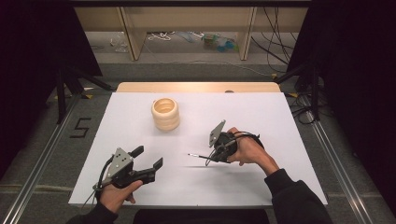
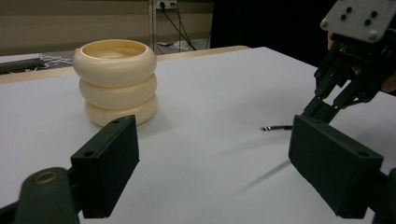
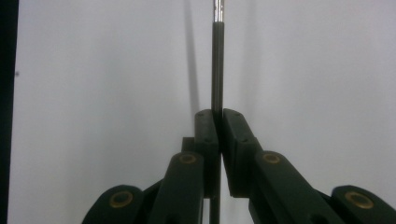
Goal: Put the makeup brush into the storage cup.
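A cream holder (image 1: 165,114) made of three stacked rings stands upright on the white table (image 1: 261,116), left of centre toward the back; it also rises ahead in the left gripper view (image 2: 115,81). My right gripper (image 1: 211,158) is shut on a thin dark rod (image 1: 197,156) with a metal tip, held low over the table and pointing left. In the right gripper view the jaws (image 3: 217,116) pinch the rod (image 3: 217,56), which runs straight up. My left gripper (image 1: 148,157) hovers open near the front left, jaws wide apart (image 2: 217,163), with nothing between them.
The table's far edge is a wooden strip (image 1: 196,87). Beyond it are wooden shelf legs (image 1: 131,32), cables and clutter on the floor. Dark stands (image 1: 65,84) flank the table. A "5" (image 1: 81,127) is marked on the floor at left.
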Motion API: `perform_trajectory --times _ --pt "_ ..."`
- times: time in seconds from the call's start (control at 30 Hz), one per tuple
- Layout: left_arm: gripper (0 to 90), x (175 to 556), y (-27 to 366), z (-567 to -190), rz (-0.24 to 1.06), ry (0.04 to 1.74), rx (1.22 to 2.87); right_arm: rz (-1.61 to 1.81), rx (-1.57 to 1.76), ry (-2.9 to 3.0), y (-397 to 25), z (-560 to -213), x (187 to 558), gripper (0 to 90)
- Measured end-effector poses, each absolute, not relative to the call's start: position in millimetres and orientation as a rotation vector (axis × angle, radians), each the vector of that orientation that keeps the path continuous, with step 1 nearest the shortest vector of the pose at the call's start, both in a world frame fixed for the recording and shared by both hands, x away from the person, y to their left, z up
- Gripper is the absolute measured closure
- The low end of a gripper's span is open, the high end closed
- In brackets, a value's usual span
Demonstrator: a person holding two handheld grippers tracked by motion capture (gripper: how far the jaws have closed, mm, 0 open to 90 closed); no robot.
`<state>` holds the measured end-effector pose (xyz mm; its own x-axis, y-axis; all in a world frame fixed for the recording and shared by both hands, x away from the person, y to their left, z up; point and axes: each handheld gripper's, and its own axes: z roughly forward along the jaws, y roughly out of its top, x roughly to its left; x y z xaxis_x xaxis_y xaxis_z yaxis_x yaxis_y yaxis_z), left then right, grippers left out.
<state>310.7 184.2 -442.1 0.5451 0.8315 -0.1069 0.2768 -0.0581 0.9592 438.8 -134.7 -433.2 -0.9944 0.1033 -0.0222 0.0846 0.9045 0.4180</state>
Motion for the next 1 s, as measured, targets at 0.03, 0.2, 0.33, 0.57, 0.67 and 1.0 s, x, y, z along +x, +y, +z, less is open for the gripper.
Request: perform_trajectory --times 0.03,0.2,0.33,0.57,0.67,1.0 --pt "16.0 310.7 184.2 -442.0 0.592 0.959 1.614 0.708 0.173 3.005 -135.8 -433.2 440.3 85.8" --pt "15.9 310.9 184.5 -442.2 0.590 0.959 1.611 0.856 0.234 2.950 -141.4 -428.2 443.2 85.8" --pt "15.8 310.6 184.6 -441.7 0.584 0.961 1.604 1.058 0.317 2.860 -147.1 -420.8 444.3 85.8" --pt "16.0 310.2 184.7 -440.1 0.544 0.943 1.565 1.260 0.355 2.779 -149.6 -415.1 441.0 85.8" --pt "16.3 310.1 184.6 -439.5 0.521 0.947 1.547 1.308 0.346 2.752 -148.7 -412.9 438.6 85.8" --pt "21.8 311.2 170.4 -433.6 0.458 0.842 1.505 1.474 0.321 2.674 -144.3 -408.1 430.1 85.9"
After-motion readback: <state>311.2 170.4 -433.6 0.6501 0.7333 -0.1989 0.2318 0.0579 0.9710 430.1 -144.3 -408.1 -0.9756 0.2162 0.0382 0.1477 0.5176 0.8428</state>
